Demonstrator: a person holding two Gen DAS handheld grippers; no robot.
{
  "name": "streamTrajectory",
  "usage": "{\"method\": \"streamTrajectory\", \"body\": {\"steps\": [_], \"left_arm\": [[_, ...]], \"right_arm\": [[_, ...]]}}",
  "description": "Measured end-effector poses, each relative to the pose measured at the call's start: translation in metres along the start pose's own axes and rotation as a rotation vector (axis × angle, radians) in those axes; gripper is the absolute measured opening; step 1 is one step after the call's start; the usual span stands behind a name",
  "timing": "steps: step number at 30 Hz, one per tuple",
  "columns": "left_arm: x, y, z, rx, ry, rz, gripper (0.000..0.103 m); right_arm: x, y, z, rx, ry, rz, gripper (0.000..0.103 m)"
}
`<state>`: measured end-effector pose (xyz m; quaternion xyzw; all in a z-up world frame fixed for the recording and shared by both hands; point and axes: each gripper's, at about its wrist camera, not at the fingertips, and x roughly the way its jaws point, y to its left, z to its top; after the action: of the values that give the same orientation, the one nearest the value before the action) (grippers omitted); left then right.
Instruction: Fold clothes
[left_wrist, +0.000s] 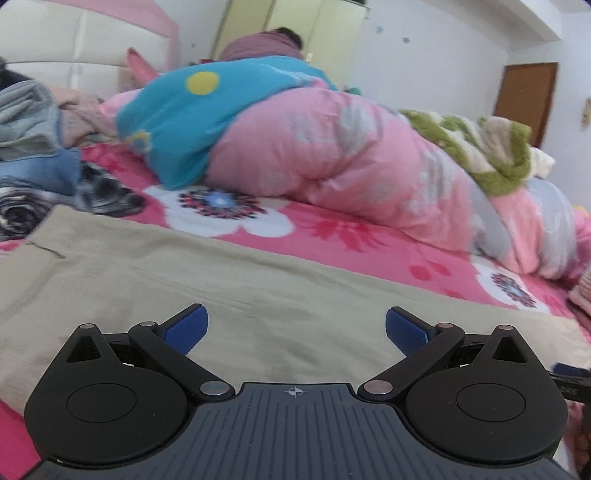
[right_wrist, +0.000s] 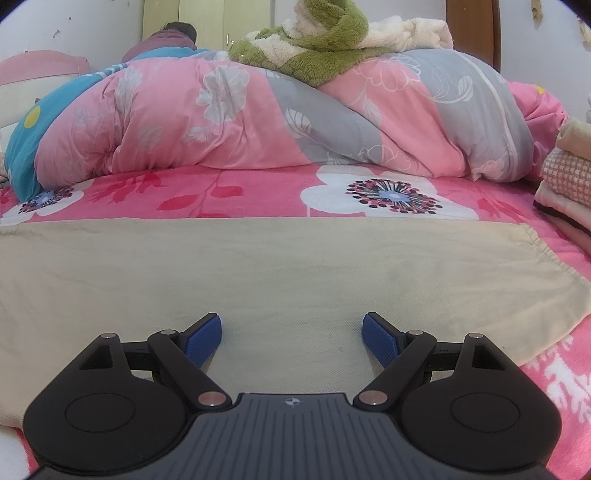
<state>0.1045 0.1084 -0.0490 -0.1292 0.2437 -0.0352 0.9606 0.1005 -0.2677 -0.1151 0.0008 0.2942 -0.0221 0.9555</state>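
Both grippers, left (left_wrist: 296, 325) and right (right_wrist: 291, 338), hover fingers spread over beige cloth (right_wrist: 295, 266); no readable writing.

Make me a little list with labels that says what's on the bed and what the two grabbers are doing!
place: bed with pink flowered sheet
garment: beige cloth spread flat, nearest the grabbers
behind it: pink and grey duvet, bunched up
on the duvet: green and white fluffy blanket
right edge: folded stack
left edge: clothes pile
left gripper: open, over the cloth, holding nothing
right gripper: open, over the cloth, holding nothing
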Motion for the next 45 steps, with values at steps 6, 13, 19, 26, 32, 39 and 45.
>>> {"method": "streamTrajectory", "body": {"steps": [6,13,19,26,32,39,45], "left_arm": [[0.002,0.033,0.003,-0.051,0.013,0.061,0.103],[0.006,0.043,-0.001,-0.061,0.019,0.062,0.103],[0.004,0.047,-0.003,-0.068,0.011,0.044,0.103],[0.005,0.046,-0.004,-0.063,0.009,0.044,0.103],[0.004,0.049,-0.006,-0.050,0.005,0.035,0.103],[0.005,0.050,-0.005,-0.063,0.002,0.035,0.103],[0.003,0.053,-0.005,-0.072,-0.003,0.032,0.103]], "right_arm": [[-0.014,0.011,0.009,-0.025,-0.005,0.015,0.084],[-0.060,0.095,0.029,-0.152,-0.078,0.350,0.067],[-0.066,0.162,0.010,-0.371,-0.020,0.581,0.031],[-0.077,0.170,0.003,-0.442,0.006,0.580,0.016],[-0.084,0.213,0.003,-0.511,-0.022,0.697,0.016],[-0.094,0.209,-0.009,-0.528,0.020,0.685,0.016],[-0.115,0.232,-0.016,-0.732,-0.077,0.676,0.032]]}}
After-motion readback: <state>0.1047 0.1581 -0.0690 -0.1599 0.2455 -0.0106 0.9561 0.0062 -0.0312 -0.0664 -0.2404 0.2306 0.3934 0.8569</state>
